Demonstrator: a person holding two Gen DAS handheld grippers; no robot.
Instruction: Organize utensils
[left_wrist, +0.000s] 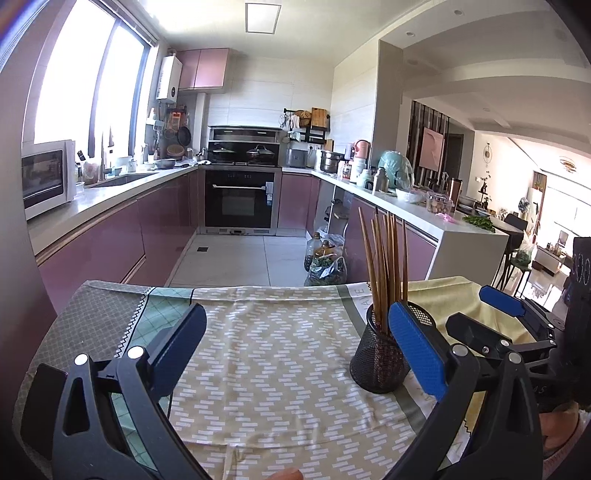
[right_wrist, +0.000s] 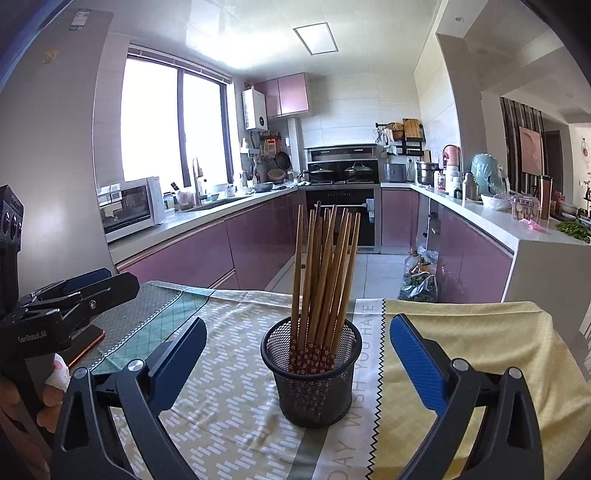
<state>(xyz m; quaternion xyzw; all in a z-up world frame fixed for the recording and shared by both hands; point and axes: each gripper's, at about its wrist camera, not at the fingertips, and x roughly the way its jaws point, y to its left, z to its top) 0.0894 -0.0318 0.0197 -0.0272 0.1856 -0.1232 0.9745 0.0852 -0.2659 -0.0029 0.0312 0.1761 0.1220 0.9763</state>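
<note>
A black mesh cup (right_wrist: 312, 373) stands on the patterned tablecloth (right_wrist: 221, 406) and holds several wooden chopsticks (right_wrist: 325, 273) upright, patterned ends down. My right gripper (right_wrist: 297, 332) is open and empty, its jaws wide on either side of the cup, just short of it. My left gripper (left_wrist: 297, 325) is open and empty over the cloth; the cup (left_wrist: 380, 354) with its chopsticks (left_wrist: 386, 266) sits just behind its right finger (left_wrist: 417, 350). The right gripper (left_wrist: 484, 314) shows at the right of the left wrist view, and the left gripper (right_wrist: 88, 291) at the left of the right wrist view.
The table's far edge (left_wrist: 221, 290) drops to the kitchen floor. A phone (right_wrist: 86, 341) lies on the cloth at the left. Purple cabinets and counters (right_wrist: 480, 229) line both sides, an oven (left_wrist: 240, 199) stands at the back, and bags and bottles (left_wrist: 325, 258) sit on the floor.
</note>
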